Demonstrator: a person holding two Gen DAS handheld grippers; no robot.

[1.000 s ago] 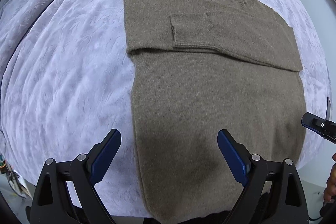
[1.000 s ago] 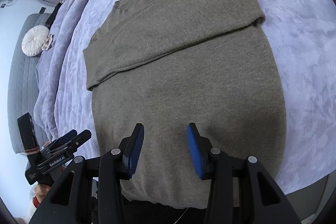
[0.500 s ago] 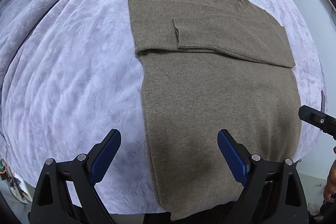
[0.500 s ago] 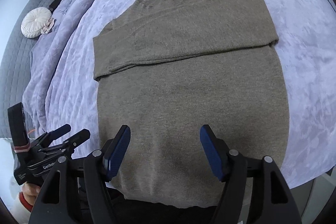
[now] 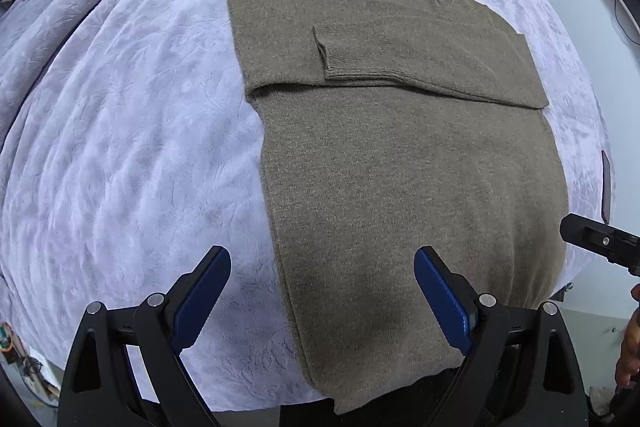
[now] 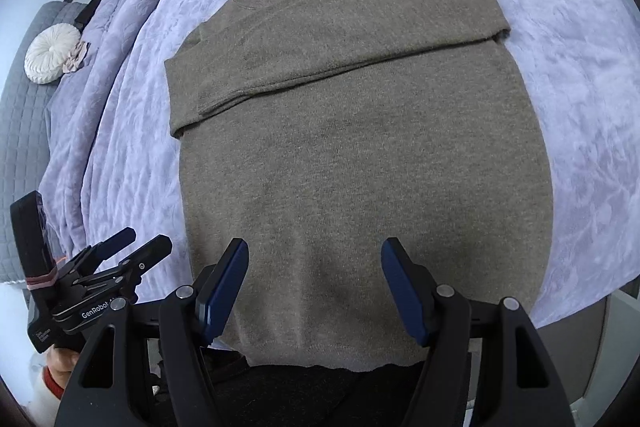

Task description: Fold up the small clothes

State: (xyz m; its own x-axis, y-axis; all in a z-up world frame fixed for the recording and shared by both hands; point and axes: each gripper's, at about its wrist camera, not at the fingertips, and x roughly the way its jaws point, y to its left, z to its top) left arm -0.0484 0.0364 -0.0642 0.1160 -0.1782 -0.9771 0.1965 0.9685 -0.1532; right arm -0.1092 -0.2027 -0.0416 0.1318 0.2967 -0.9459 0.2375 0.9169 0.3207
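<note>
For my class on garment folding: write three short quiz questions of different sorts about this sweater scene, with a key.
1. True or false: both sleeves of the olive sweater are folded across its chest.
2. Multiple choice: the right gripper is A) shut on the hem, B) open above the sweater's lower part, C) shut on a sleeve.
3. Fill in: the sweater lies on a lavender ____.

Key
1. True; the ribbed cuff lies on top.
2. B. Its jaws have just been opening, with nothing clamped between them. The left gripper is open too.
3. Blanket.
</note>
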